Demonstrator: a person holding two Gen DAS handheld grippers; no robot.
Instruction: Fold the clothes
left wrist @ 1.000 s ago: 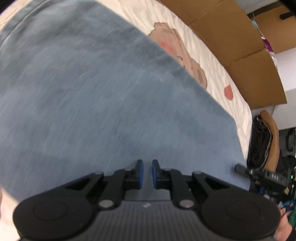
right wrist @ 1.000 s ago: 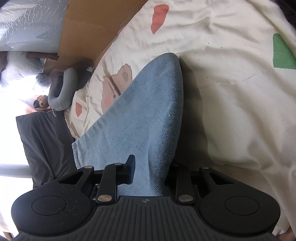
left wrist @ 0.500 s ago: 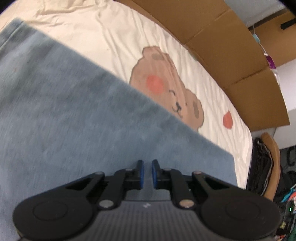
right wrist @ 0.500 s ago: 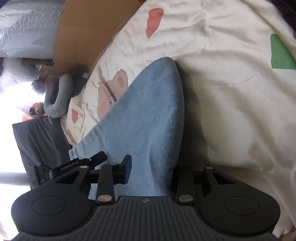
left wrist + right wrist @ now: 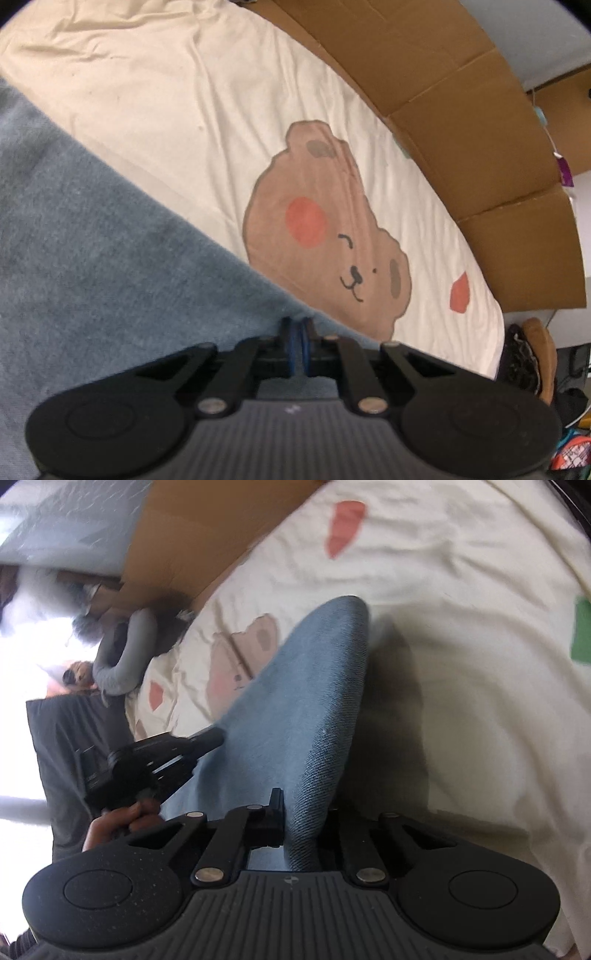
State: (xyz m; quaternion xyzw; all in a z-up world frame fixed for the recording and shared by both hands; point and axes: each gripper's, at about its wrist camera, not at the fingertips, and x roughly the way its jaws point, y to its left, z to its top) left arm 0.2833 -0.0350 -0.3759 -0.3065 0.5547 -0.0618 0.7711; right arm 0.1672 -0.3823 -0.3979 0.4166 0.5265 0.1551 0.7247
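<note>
A blue denim-like garment [image 5: 103, 258] lies on a cream printed bedsheet [image 5: 184, 92]. My left gripper [image 5: 297, 332] sits at the garment's edge, its blue pads pressed together on the cloth. In the right wrist view the garment [image 5: 295, 701] rises as a folded ridge running between the fingers of my right gripper [image 5: 303, 812]. Those jaws are closing, the left finger [image 5: 276, 812] presses against the fold, and the right finger is hidden behind it. The left gripper [image 5: 210, 736], held by a hand [image 5: 118, 819], meets the garment's left edge.
Brown cardboard [image 5: 461, 110] walls the bed's far side. A bear print [image 5: 325, 229] marks the sheet beside the garment. A grey neck pillow [image 5: 125, 664] and a dark blanket [image 5: 62, 746] lie beyond the bed end. A chair with dark clothes [image 5: 528, 354] stands at the right.
The left gripper slid across the garment to its edge, uncovering the bear print, and its jaws closed. It came into the right wrist view. The right jaws narrowed onto the fold.
</note>
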